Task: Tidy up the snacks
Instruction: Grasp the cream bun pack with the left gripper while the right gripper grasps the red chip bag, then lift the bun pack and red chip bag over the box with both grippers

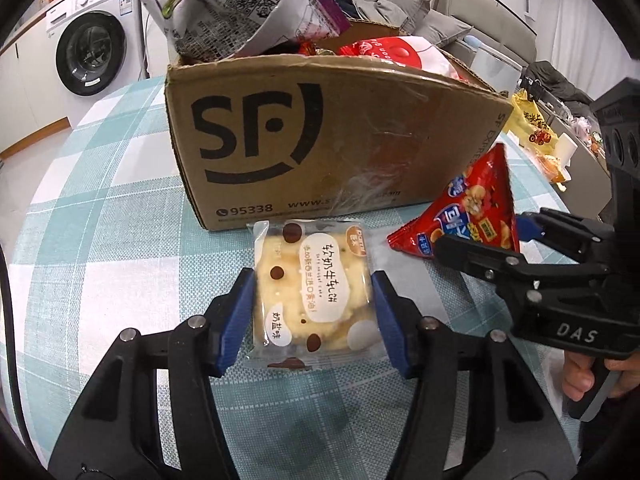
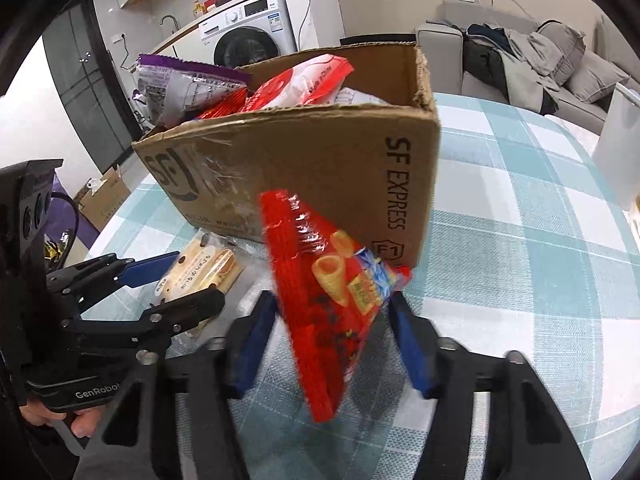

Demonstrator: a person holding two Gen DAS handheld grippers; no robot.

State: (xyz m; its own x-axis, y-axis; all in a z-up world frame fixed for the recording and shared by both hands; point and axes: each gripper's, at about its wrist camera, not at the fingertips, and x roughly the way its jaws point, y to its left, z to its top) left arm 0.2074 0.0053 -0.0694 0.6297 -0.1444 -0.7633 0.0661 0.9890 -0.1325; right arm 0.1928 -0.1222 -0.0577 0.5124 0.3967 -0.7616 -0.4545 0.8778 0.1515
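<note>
A clear pack of soft nougat crackers [image 1: 316, 280] lies flat on the checked tablecloth in front of the cardboard box [image 1: 320, 140]. My left gripper [image 1: 314, 304] is shut on it, a blue pad pressing each long side. To its right a red triangular snack bag [image 1: 472, 208] stands tilted, with my right gripper [image 1: 484, 238] shut on it. In the right wrist view the red bag [image 2: 320, 300] fills the gap of the right gripper [image 2: 332, 332], just in front of the box corner [image 2: 400, 184]. The cracker pack [image 2: 200, 268] and left gripper [image 2: 188, 284] show at the left.
The open box holds a purple-edged bag [image 1: 248, 4] and a red and white bag [image 1: 384, 50] that stick up above its rim. A yellow snack bag [image 1: 532, 124] lies behind at the right. A white container [image 2: 620, 152] stands at the table's right edge. Washing machine [image 1: 92, 48] beyond.
</note>
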